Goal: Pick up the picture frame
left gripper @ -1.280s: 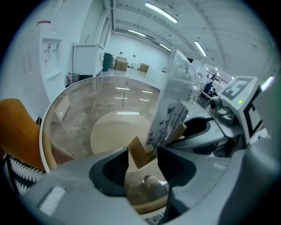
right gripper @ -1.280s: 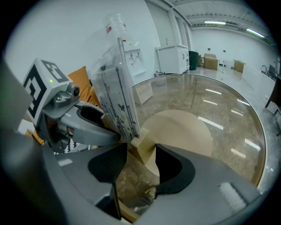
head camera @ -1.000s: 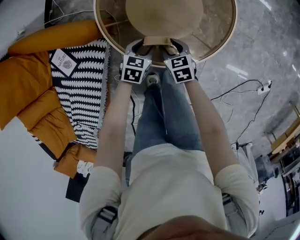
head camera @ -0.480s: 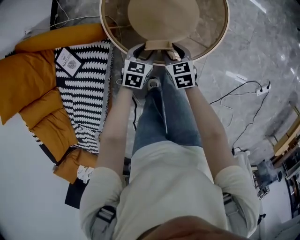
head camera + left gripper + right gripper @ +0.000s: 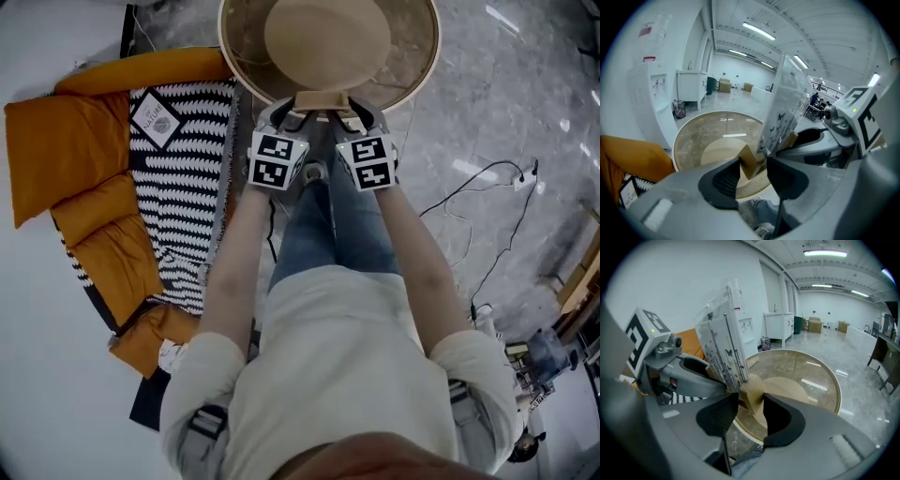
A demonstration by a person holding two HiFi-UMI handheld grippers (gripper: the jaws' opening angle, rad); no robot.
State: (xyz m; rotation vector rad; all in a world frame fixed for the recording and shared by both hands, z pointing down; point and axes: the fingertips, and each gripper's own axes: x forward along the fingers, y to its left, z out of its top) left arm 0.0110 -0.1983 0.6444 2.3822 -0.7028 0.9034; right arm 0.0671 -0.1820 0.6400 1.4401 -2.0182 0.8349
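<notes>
The picture frame is a clear panel with small butterfly prints [image 5: 785, 108] [image 5: 723, 341] standing upright in a light wooden base [image 5: 322, 101]. It hangs above the near edge of the round glass table [image 5: 427, 70]. My left gripper [image 5: 292, 112] [image 5: 753, 171] is shut on the left end of the base [image 5: 751, 161]. My right gripper [image 5: 354, 112] [image 5: 750, 411] grips the other end [image 5: 752, 392]; its jaws have just been closing with the base between them. The two grippers sit side by side.
Under the glass top a round tan disc [image 5: 328, 37] shows. Orange cushions [image 5: 66, 159] and a black-and-white patterned fabric [image 5: 183, 187] lie to the left. Cables [image 5: 478, 187] run over the marble floor at right. The person's legs [image 5: 328, 234] stand below the grippers.
Both grippers have risen together with the frame held between them, so the base now sits higher above the table's rim.
</notes>
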